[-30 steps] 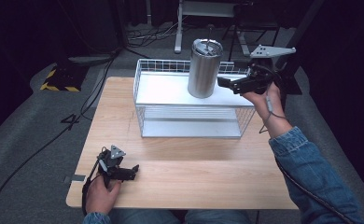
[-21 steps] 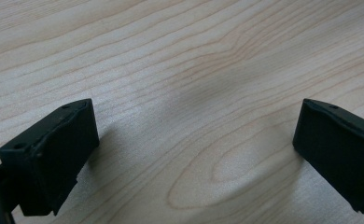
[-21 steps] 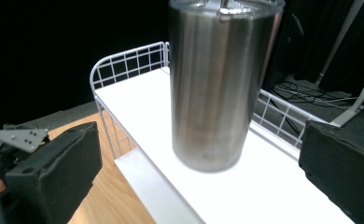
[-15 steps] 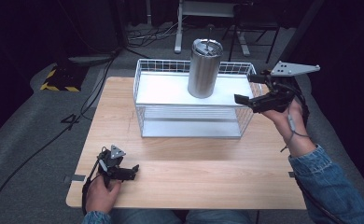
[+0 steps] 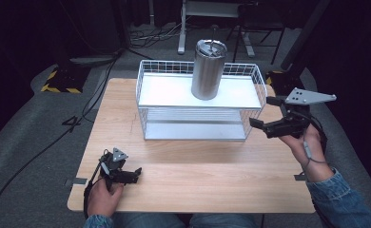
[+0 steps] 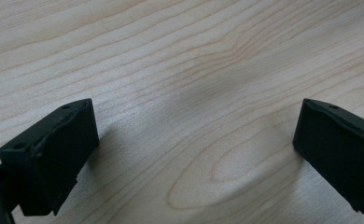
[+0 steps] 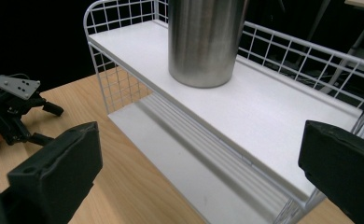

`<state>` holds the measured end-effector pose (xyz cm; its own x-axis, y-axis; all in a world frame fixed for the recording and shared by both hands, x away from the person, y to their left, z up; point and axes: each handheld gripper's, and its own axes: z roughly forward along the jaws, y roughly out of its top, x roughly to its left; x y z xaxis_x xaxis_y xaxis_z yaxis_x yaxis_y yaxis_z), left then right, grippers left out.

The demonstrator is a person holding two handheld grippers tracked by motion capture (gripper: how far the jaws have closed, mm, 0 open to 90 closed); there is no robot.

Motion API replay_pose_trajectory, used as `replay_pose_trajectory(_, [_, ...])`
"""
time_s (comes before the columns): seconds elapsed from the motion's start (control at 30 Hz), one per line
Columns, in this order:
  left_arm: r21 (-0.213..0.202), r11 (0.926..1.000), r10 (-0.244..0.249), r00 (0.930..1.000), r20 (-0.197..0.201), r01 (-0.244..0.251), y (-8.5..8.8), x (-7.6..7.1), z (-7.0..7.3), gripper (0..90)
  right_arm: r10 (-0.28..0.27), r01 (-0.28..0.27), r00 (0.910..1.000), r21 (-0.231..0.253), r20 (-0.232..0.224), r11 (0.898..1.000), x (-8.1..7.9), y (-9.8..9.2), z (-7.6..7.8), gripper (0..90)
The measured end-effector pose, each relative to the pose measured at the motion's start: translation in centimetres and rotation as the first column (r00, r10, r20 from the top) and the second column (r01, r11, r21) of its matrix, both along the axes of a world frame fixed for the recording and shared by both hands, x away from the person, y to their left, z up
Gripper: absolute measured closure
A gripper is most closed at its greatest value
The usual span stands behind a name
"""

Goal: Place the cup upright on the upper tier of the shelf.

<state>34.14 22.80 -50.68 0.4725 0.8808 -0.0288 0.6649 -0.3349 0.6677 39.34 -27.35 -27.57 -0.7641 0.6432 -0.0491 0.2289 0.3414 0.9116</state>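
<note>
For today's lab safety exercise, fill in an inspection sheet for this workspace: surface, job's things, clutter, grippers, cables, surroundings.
Surface: light wooden table, bare grain.
Job's things: brushed steel lidded tumbler upright on the top shelf of the white wire two-tier rack.
Clutter: nothing seen.
Grippers: left gripper open, low over the table; right gripper open, beside the rack's right end, holding nothing.
Cables: black cable across the floor at left.
Surroundings: grey carpet, yellow-black striped block, dark background.

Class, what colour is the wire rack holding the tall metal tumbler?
White wire two-shelf rack, clearest in the right gripper view.
</note>
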Motion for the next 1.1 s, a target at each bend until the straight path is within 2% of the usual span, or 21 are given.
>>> replay_pose_trajectory(0.17, [0.000, 1.0000, 0.000, 1.0000, 0.001, 0.000, 0.0, 0.0, 0.0, 0.6, -0.011, 0.011, 0.9996, -0.004, -0.027, 1.000, -0.7, -0.7, -1.6, 0.0])
replay_pose_trajectory(0.27, [0.000, 1.0000, 0.000, 1.0000, 0.001, 0.000, 0.0, 0.0, 0.0, 0.6, -0.017, 0.015, 0.9985, -0.029, -0.052, 0.999, -0.9, -1.0, -2.8, 0.0])
replay_pose_trajectory(0.5, [0.000, 1.0000, 0.000, 1.0000, 0.000, 0.000, 0.0, 0.0, 0.0, 0.6, -0.036, 0.034, 0.9972, -0.027, -0.066, 0.999, -1.6, -1.7, -5.6, 2.8])
replay_pose_trajectory(0.67, [0.000, 1.0000, 0.000, 1.0000, 0.000, 0.000, 0.0, 0.0, 0.0, 0.6, -0.046, 0.042, 0.9961, -0.056, -0.075, 0.998, -2.0, -1.9, -7.6, 5.1])
replay_pose_trajectory(1.1, [0.001, 1.0000, 0.000, 1.0000, 0.000, 0.000, 0.0, 0.0, 0.0, 0.6, -0.053, 0.036, 0.9816, -0.092, -0.183, 0.995, -2.9, -1.9, -13.5, 7.8])
